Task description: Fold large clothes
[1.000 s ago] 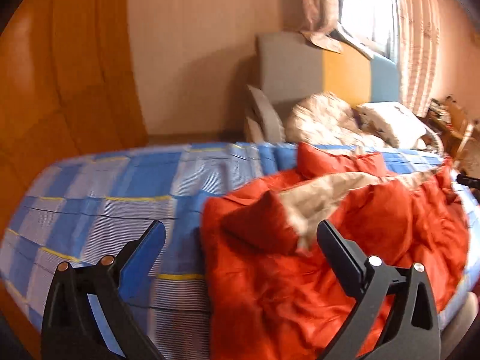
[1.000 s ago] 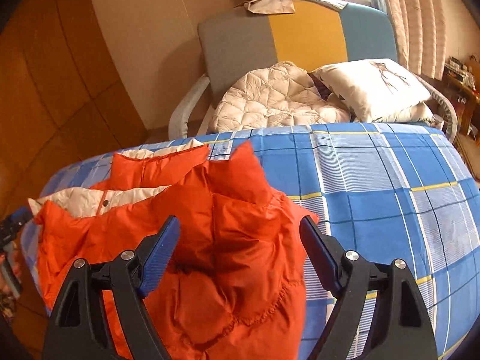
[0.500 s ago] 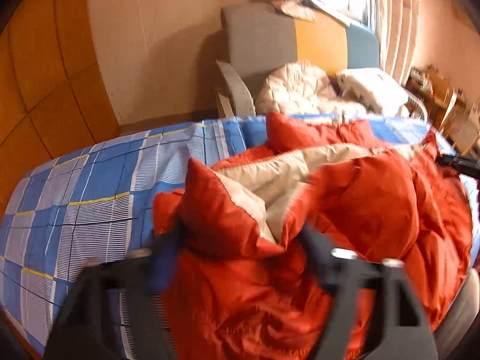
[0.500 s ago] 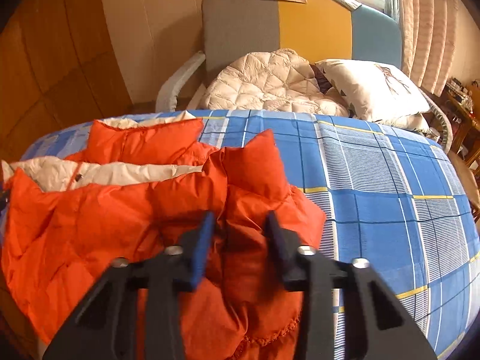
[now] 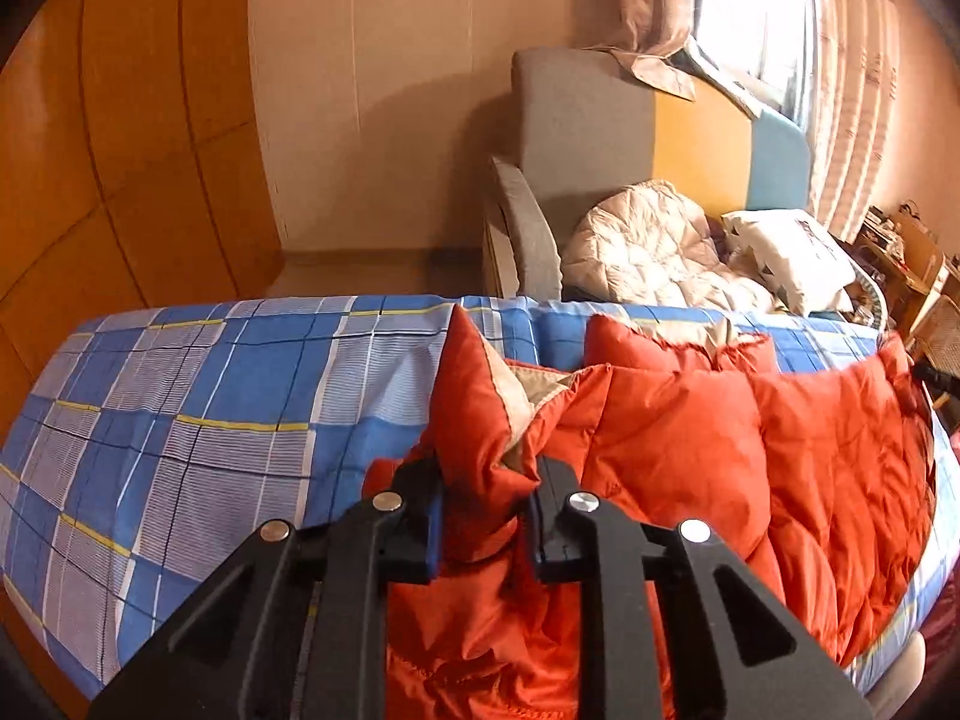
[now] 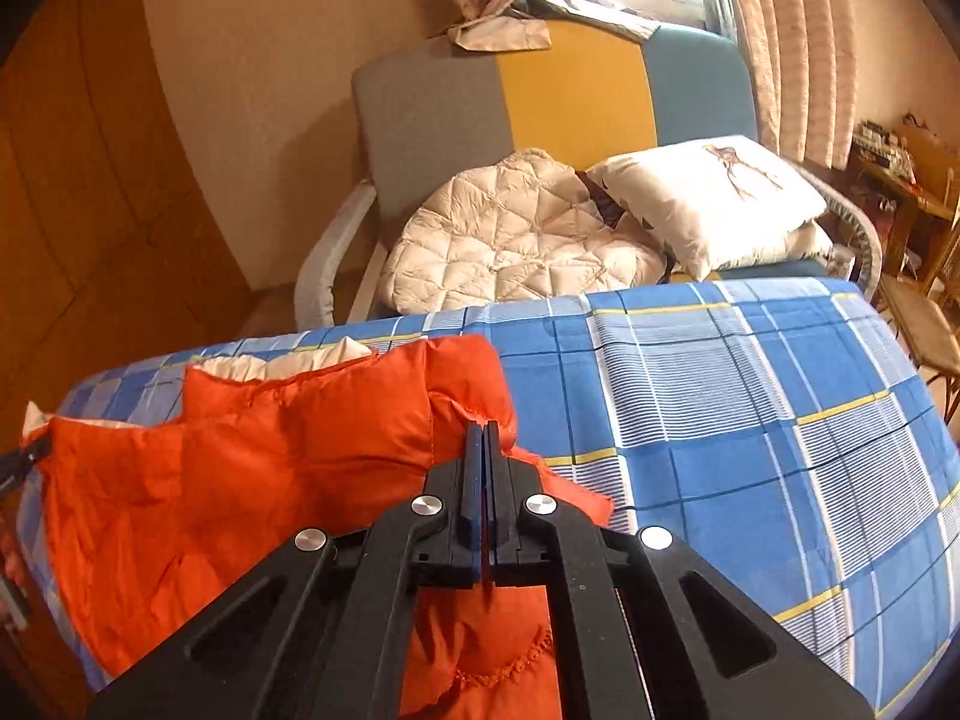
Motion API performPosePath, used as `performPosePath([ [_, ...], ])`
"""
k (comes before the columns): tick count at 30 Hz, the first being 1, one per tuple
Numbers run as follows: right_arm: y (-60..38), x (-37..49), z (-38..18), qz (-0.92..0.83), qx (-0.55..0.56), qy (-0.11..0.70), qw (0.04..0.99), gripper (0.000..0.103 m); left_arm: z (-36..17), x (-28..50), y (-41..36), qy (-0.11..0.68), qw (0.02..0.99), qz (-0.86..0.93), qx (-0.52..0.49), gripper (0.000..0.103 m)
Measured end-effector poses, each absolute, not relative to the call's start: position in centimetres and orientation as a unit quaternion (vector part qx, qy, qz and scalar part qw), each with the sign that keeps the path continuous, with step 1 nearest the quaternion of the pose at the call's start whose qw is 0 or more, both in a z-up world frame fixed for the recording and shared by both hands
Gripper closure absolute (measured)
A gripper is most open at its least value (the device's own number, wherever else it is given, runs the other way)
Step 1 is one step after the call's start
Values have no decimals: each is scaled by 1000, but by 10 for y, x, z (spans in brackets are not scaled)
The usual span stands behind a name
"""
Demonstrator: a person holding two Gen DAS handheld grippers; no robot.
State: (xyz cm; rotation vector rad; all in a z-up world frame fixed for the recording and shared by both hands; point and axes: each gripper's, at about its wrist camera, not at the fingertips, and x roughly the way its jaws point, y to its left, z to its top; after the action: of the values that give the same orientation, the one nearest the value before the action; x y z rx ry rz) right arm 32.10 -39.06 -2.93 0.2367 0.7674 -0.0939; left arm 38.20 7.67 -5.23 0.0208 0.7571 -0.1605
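Observation:
An orange puffer jacket (image 5: 690,438) with a cream lining lies crumpled on the bed's blue plaid sheet (image 5: 210,408). My left gripper (image 5: 489,471) is at the jacket's left end, its jaws closing, and the pads press a raised bunch of orange fabric. In the right wrist view the jacket (image 6: 240,480) spreads to the left over the sheet (image 6: 720,420). At the jacket's right edge my right gripper (image 6: 483,429) is shut, with a thin fold of orange cloth pinched between its pads.
Behind the bed stands an armchair (image 5: 588,120) with a grey, yellow and blue back. A cream quilted jacket (image 6: 510,240) and a white pillow (image 6: 720,192) lie on it. Wooden panels (image 5: 90,150) line the left; wooden furniture (image 6: 900,180) stands at the right by the curtains.
Both grippers went from wide open to closed on the jacket. Each has moved in over the jacket's edge, and the fabric now rises bunched between the fingers.

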Motion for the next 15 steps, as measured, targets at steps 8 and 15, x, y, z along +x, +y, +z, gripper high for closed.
performPosePath([
  [8, -402, 327, -43, -2, 171, 374, 912, 100, -62, 400, 76, 372, 926, -67, 2, 84],
  [15, -401, 327, -48, -10, 135, 384, 913, 17, -75, 399, 77, 381, 922, -61, 1, 84],
])
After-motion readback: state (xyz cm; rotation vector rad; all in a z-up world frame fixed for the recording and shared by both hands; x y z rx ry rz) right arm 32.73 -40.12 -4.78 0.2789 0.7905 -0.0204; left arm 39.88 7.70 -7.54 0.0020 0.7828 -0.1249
